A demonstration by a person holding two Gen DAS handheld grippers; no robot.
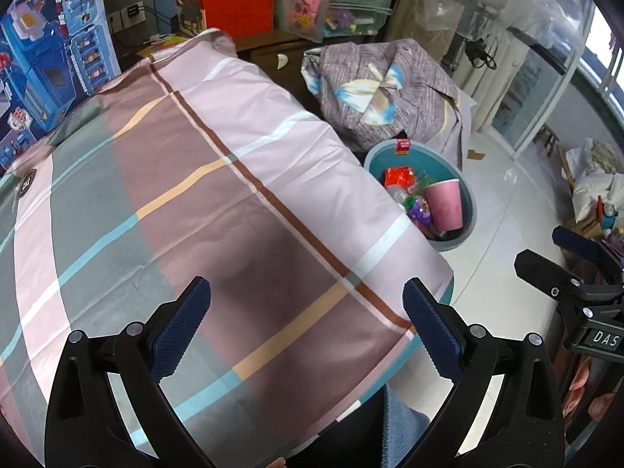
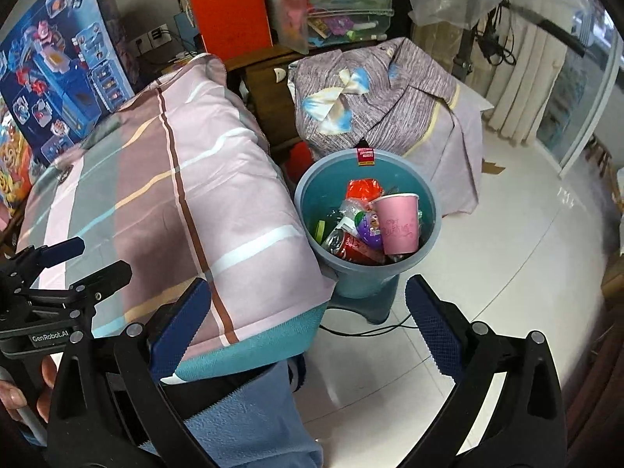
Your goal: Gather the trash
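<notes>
A blue-grey trash bin [image 2: 301, 202] stands beside the table and holds a pink paper cup [image 2: 397, 223], a red can [image 2: 353, 245] and several wrappers. My right gripper [image 2: 308, 292] hangs open and empty in front of the bin, over the table's corner. My left gripper [image 1: 306, 292] is open and empty above the plaid tablecloth [image 1: 195, 179]. From there the bin [image 1: 470, 210] with the pink cup [image 1: 444, 204] lies ahead to the right. Each wrist view also catches the other gripper: the right gripper [image 1: 540, 247] and the left gripper [image 2: 99, 259].
The bin rests on a small stool [image 2: 366, 306] with a black cable [image 2: 374, 329] on the white tiled floor. A grey cloth-covered pile [image 2: 382, 89] sits behind it. A toy box [image 2: 58, 70] and an orange box [image 2: 230, 7] stand at the back. Blue fabric [image 2: 253, 409] hangs below the table edge.
</notes>
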